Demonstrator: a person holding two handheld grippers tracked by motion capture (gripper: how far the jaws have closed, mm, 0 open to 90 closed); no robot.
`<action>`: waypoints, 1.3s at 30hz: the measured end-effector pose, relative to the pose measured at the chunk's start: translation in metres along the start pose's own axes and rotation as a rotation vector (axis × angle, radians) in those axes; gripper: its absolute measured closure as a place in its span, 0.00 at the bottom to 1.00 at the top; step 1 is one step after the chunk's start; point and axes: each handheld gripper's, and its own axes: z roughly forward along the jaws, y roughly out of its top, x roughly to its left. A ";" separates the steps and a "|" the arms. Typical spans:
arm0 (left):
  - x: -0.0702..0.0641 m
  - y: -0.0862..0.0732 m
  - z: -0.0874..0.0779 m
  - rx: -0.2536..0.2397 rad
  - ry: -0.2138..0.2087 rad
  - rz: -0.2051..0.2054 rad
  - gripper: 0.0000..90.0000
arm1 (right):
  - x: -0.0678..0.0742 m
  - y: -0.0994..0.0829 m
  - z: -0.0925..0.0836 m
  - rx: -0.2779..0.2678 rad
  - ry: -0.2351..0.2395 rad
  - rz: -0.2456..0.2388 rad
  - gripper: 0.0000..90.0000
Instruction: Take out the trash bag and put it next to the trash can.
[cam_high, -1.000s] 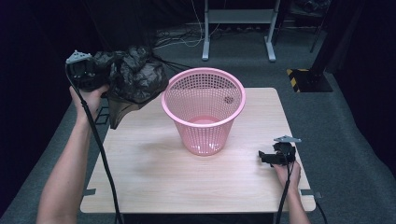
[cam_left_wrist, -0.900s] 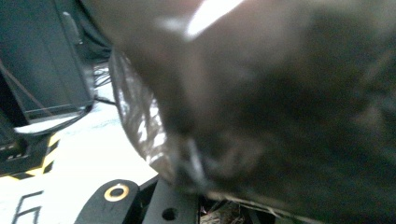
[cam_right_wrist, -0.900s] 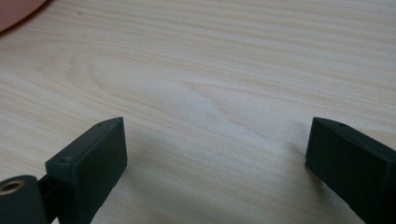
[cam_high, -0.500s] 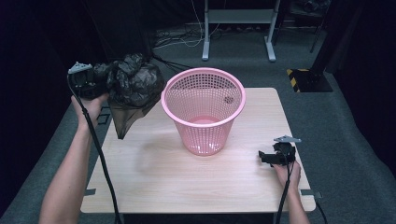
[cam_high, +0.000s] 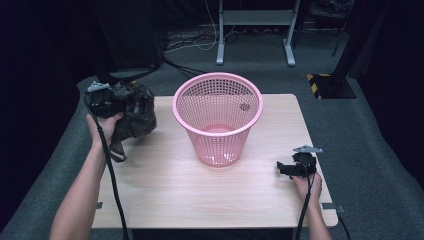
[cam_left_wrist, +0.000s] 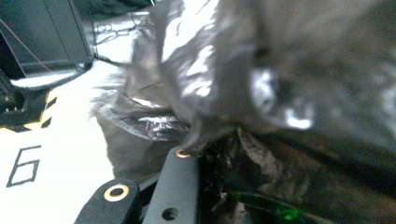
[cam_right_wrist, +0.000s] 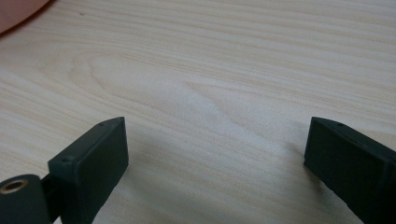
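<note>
— While the left claw (cam_high: 111, 102) is clamped on that crumpled black plastic bag (cam_high: 134, 111), the bundle hangs low over the left edge of the bench (cam_high: 165, 190), beside the pink basket (cam_high: 218, 116) and not touching it. What worries you?

— My guess is the grip. From the left claw view the bag (cam_left_wrist: 280, 84) bunches over one black jaw, and I cannot tell how much film is really pinched. A thin fold could slide out, and the bag would drop on the bench or off its edge.

— And the basket?

— It is light, open mesh and stands upright with nothing steadying it. If the loose tail of the bag drags across the rim, I'd expect it to tip or skate. The right claw (cam_high: 290, 168) lies well apart from it near the right edge, jaws spread with nothing between them.

— Does the right claw view add anything?

— It settles that state: both jaws stand wide over bare wood grain (cam_right_wrist: 210, 93), which the high view leaves too small to judge. The high view, in turn, gives the gap between bag and basket, which the close views do not.
</note>
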 end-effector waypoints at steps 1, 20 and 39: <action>0.000 0.000 0.000 0.000 0.000 0.000 0.95 | 0.000 0.000 0.000 0.000 0.000 0.000 0.06; -0.033 -0.026 0.091 0.052 -0.098 -0.039 0.95 | 0.001 0.000 -0.001 -0.003 0.002 0.004 0.07; -0.038 -0.036 0.089 0.178 -0.095 -0.069 0.33 | 0.001 0.000 -0.001 -0.003 0.000 0.000 0.08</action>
